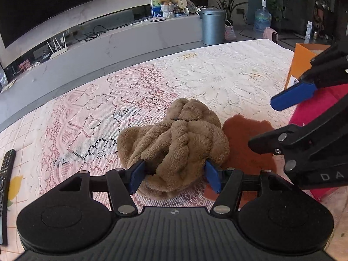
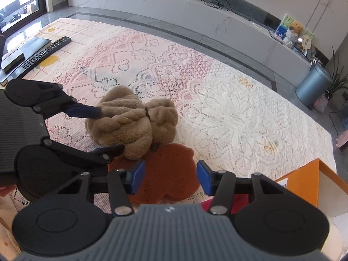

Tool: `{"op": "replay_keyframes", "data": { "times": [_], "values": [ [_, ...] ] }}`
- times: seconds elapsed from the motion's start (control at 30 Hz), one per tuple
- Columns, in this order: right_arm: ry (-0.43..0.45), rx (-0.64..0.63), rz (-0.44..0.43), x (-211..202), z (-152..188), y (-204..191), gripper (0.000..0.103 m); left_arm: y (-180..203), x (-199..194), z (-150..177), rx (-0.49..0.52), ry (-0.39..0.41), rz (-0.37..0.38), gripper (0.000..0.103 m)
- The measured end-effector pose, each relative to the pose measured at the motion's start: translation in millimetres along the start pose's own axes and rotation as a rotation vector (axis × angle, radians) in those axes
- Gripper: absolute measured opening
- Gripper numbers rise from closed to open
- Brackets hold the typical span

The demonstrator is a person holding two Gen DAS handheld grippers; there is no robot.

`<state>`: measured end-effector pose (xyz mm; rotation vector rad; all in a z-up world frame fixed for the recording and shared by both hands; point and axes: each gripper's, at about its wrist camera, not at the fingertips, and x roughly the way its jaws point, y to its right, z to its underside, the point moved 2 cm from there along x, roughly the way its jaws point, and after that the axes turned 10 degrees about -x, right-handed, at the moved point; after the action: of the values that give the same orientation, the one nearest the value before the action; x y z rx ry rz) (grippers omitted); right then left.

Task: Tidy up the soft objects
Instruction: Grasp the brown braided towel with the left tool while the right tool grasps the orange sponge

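The brown plush toy [image 1: 174,143] lies on the lace-covered table [image 1: 217,76], its near end between the blue pads of the left hand-held gripper [image 1: 174,176], which press into its pile. The right hand-held gripper [image 2: 170,178] hangs with jaws apart over a rust-red sponge [image 2: 171,174] beside the toy. An orange box [image 2: 304,182] stands further right.

Bunched tan plush [image 1: 174,139] on lace — flat rust-brown pad [image 2: 169,174] touching it
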<state>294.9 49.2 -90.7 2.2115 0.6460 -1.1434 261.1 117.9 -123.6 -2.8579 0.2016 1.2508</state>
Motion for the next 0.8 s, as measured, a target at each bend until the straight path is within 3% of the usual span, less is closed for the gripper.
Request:
{"op": "replay_keyframes", "data": {
  "times": [0.1, 0.37, 0.43, 0.6, 0.8],
  "values": [
    [-0.012, 0.012, -0.005, 3, 0, 2, 0.053, -1, 2, 2, -0.014, 0.015, 0.004, 0.072],
    [-0.019, 0.001, 0.01, 4, 0, -2, 0.053, 6, -5, 5, -0.006, 0.054, -0.018, 0.033],
    [-0.012, 0.011, 0.004, 1, 0, -2, 0.054, 1, -13, 5, -0.054, 0.06, -0.017, 0.028],
    [0.037, 0.031, -0.028, -13, 4, -12, 0.054, -17, -45, 9, -0.187, 0.083, -0.043, 0.025],
    [0.072, 0.122, -0.088, -15, 13, -32, 0.055, -50, -68, 33, -0.454, 0.036, -0.007, 0.025]
  ]
}}
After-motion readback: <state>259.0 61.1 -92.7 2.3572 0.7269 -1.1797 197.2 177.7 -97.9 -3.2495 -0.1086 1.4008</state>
